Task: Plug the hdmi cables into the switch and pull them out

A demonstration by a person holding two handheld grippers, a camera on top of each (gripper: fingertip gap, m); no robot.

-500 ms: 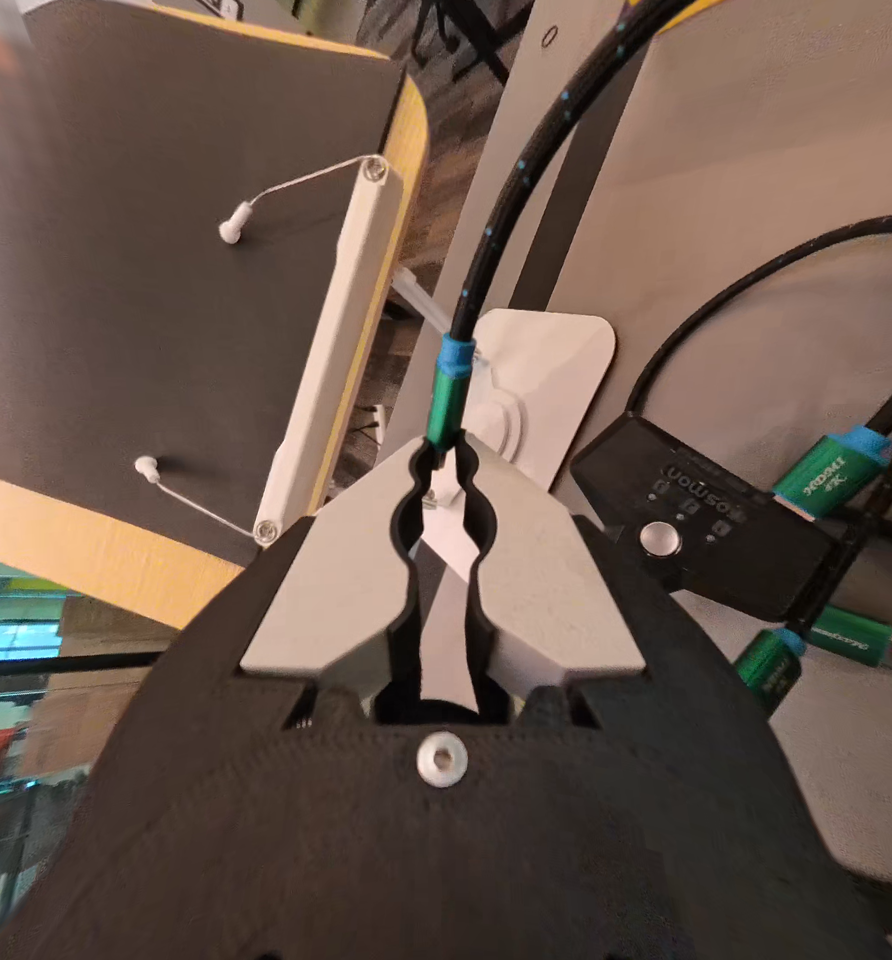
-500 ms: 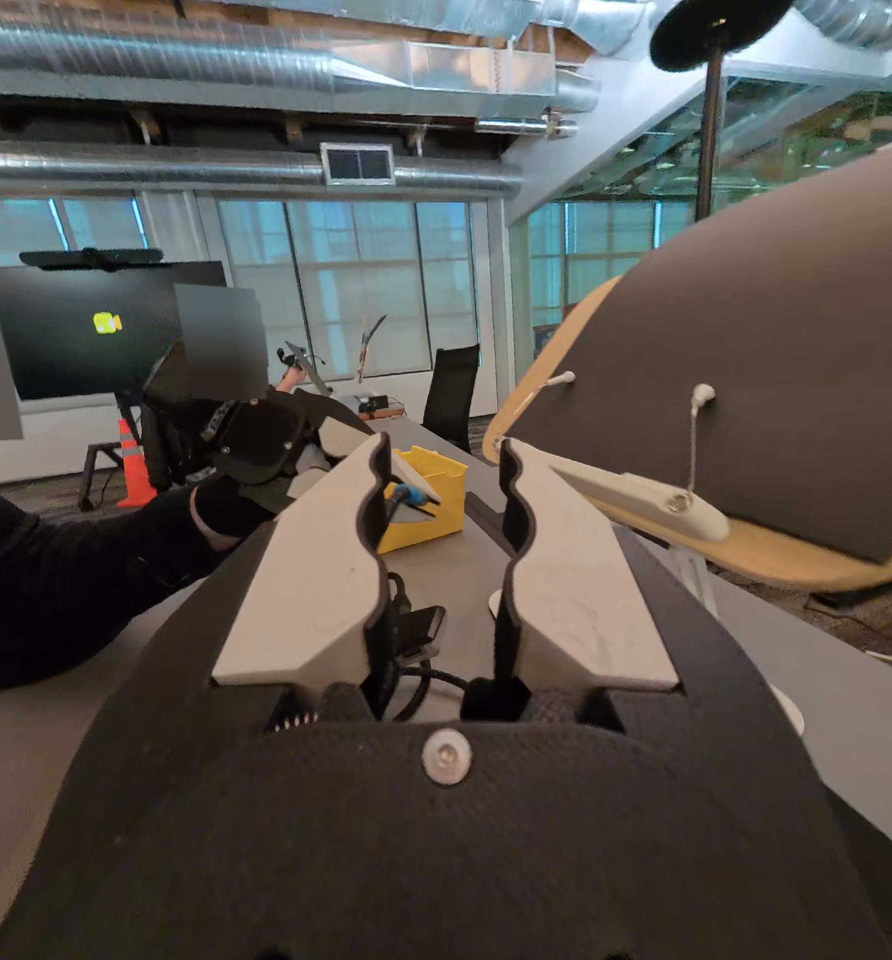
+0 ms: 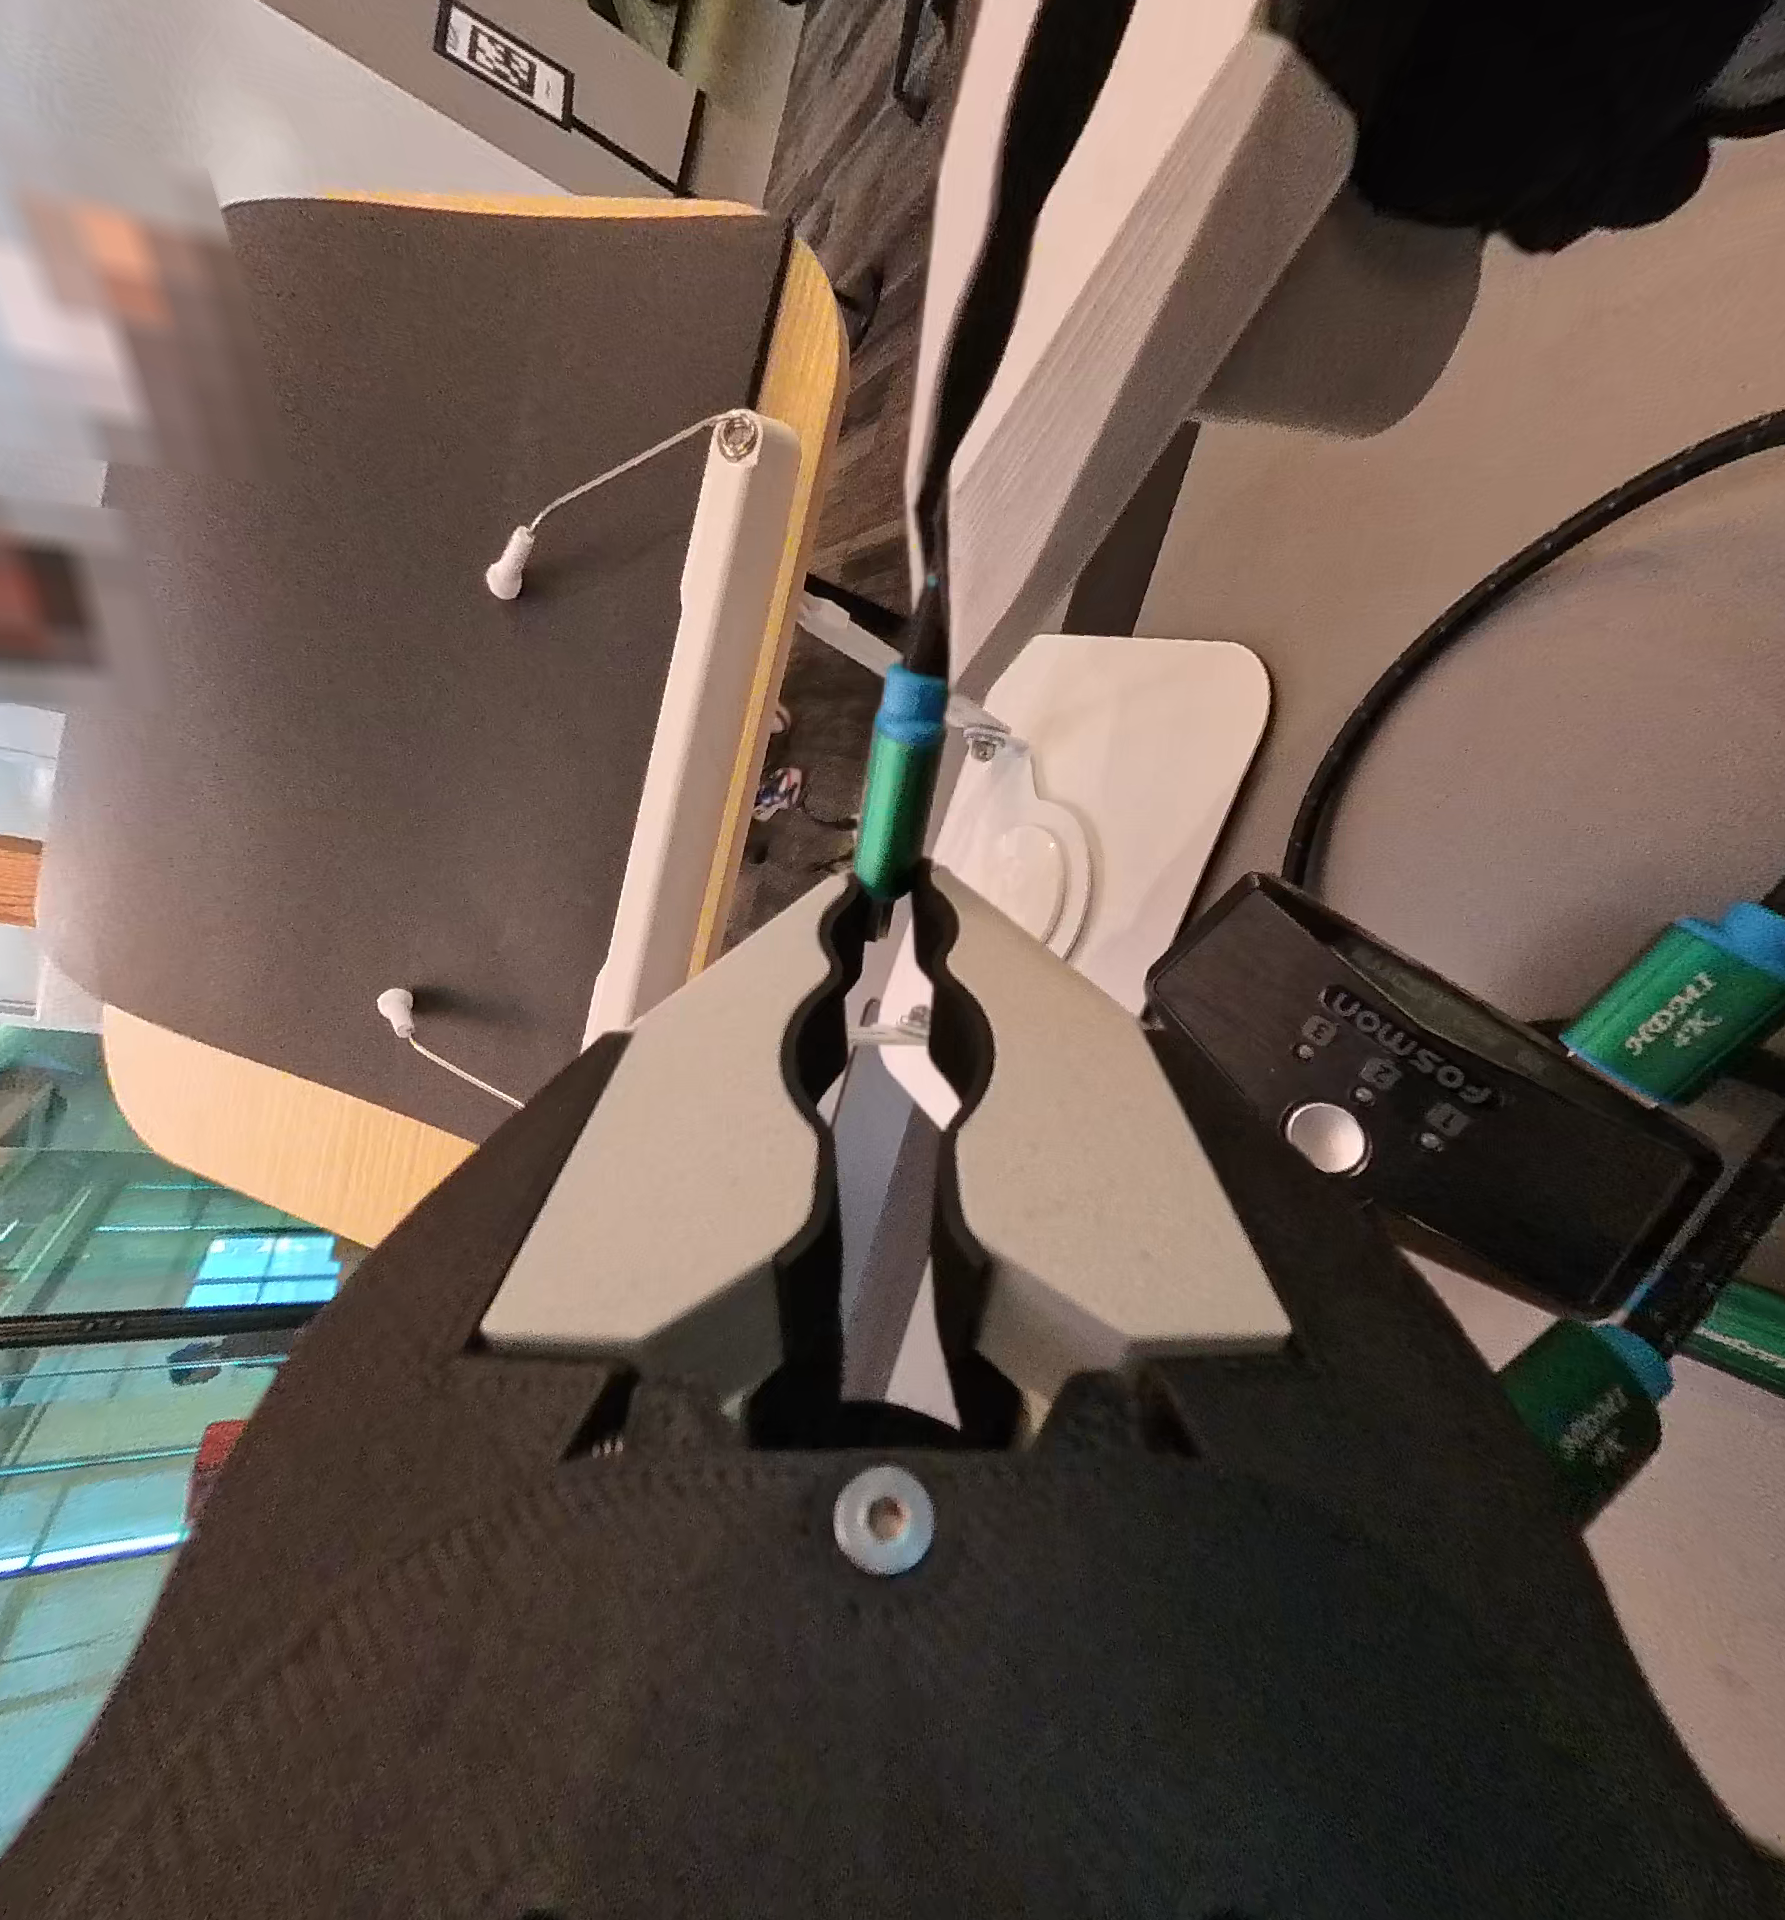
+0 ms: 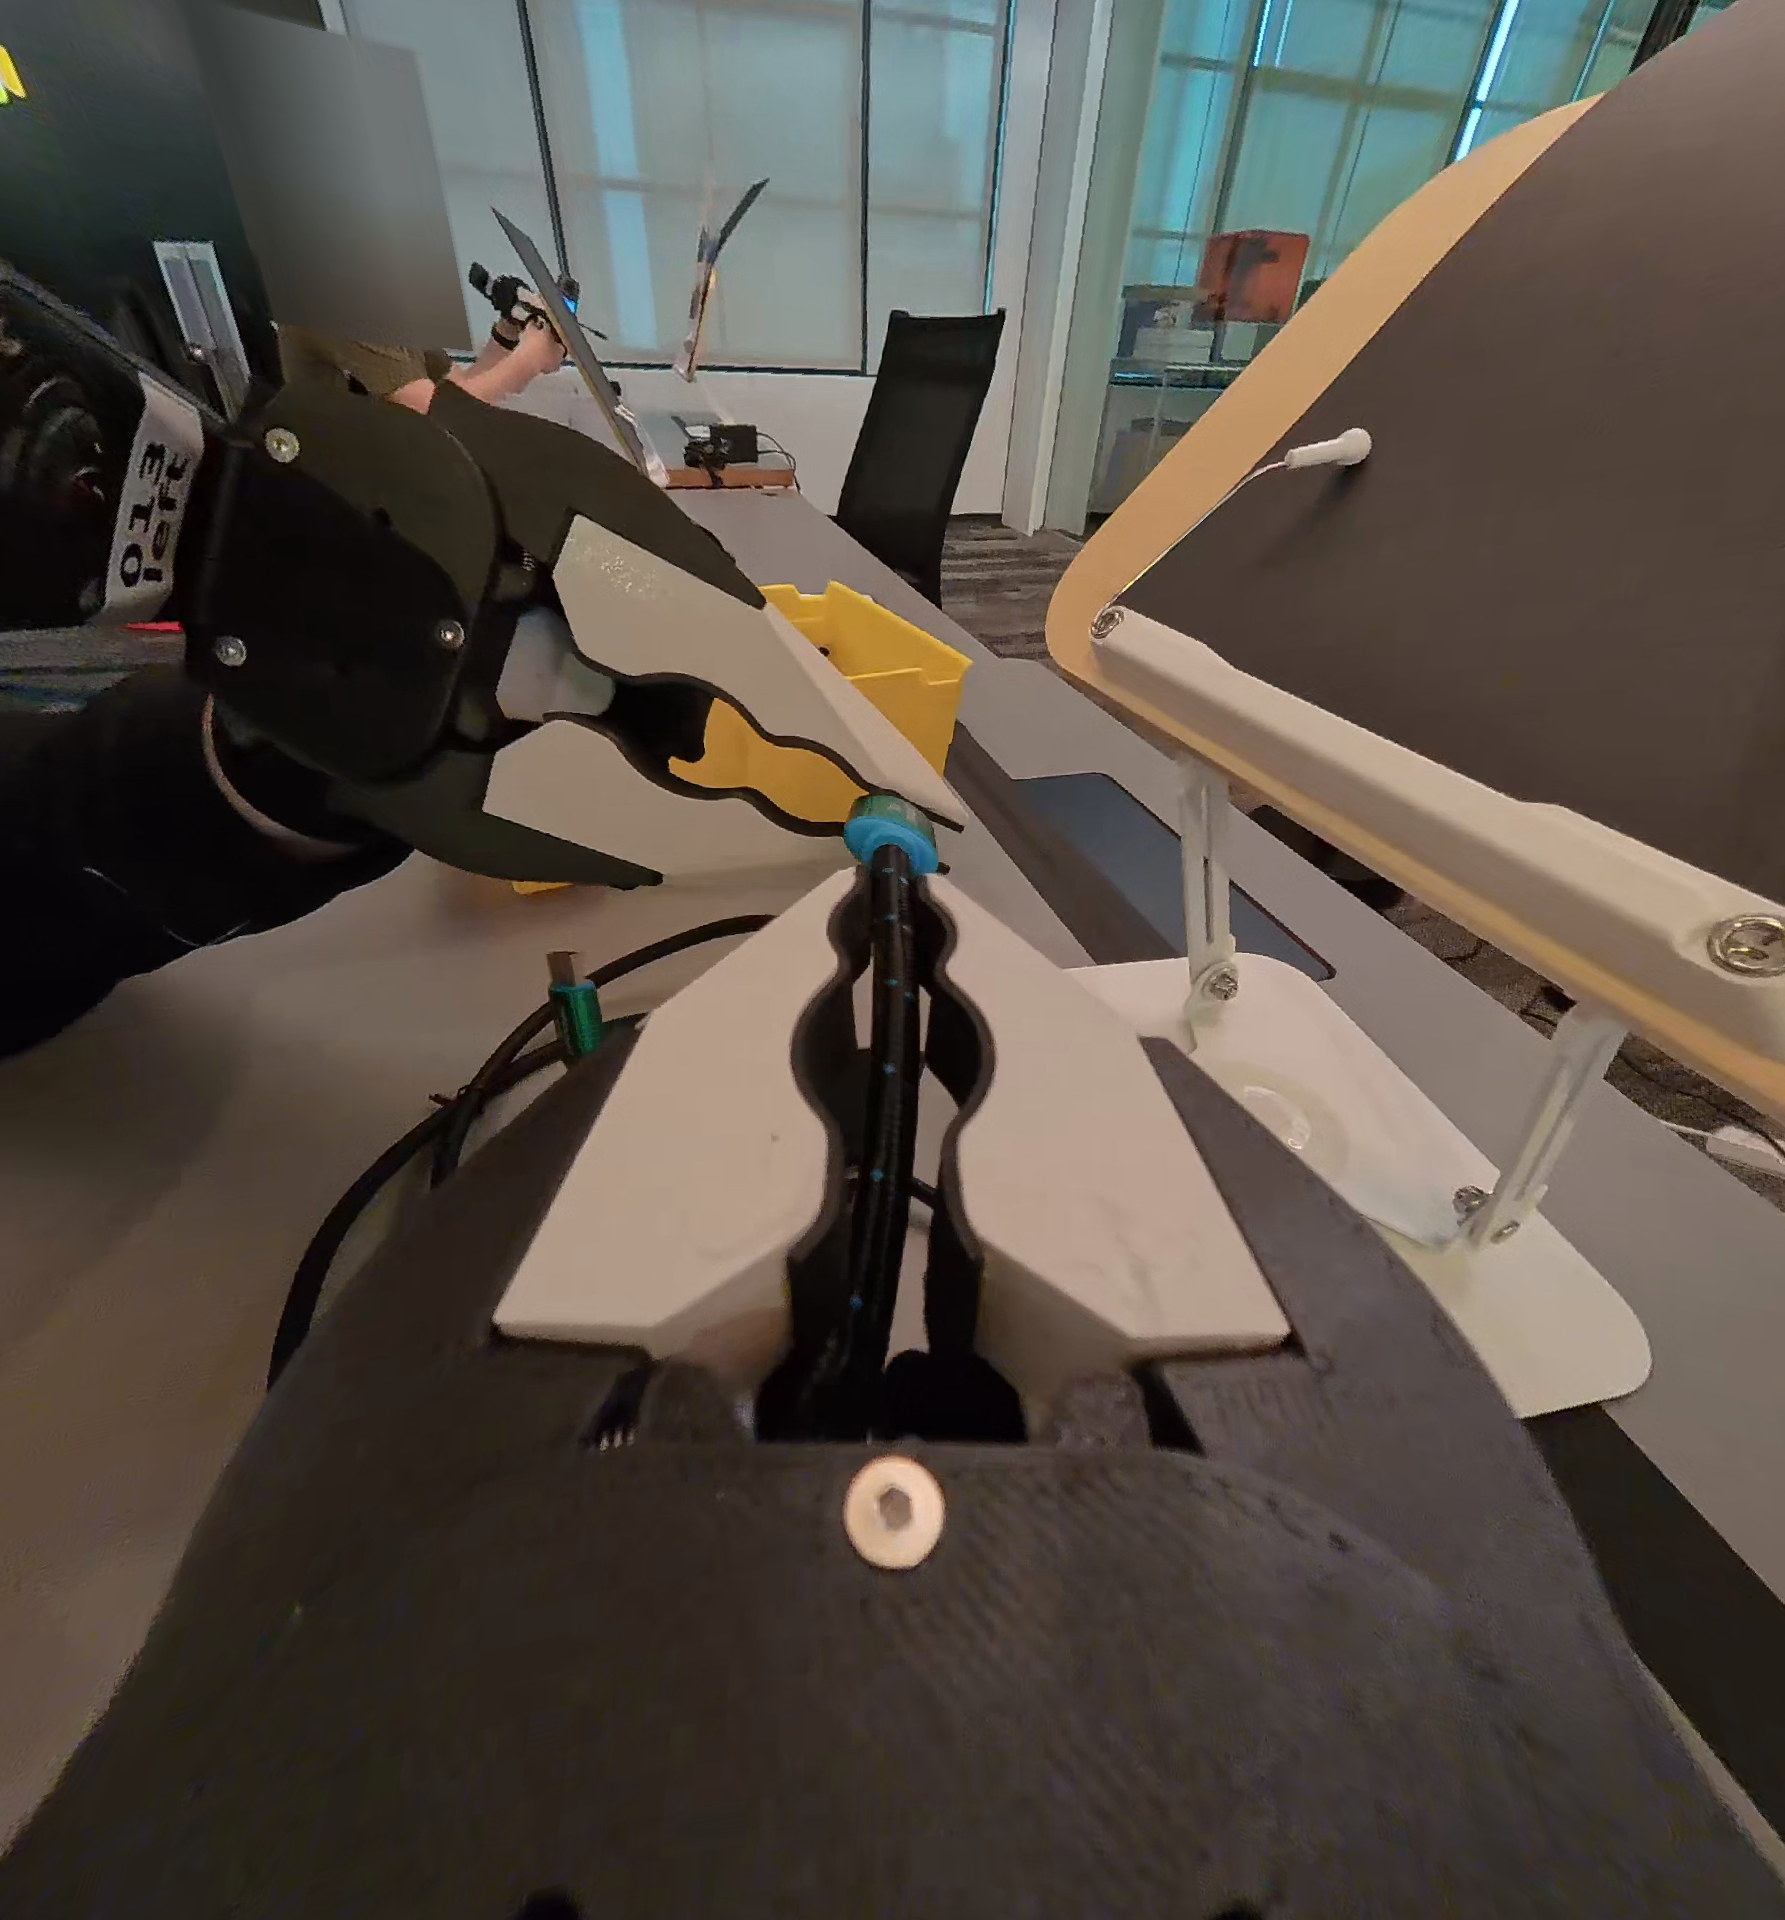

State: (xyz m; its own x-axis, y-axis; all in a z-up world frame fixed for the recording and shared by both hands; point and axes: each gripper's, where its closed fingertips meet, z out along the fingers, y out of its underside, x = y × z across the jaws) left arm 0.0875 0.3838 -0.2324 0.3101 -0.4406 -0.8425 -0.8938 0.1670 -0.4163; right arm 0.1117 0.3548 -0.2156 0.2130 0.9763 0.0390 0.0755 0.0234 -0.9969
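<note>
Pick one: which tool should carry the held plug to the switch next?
Left. The left tool pinches the green plug itself, with the switch just beside it. The right tool only closes around the cable.

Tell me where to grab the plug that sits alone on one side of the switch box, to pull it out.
Take the plug by its green shell, between the blue collar and the switch box. It lies flat on the table, broad face up, so probably come from above, with the fingers on its two narrow edges.
</note>
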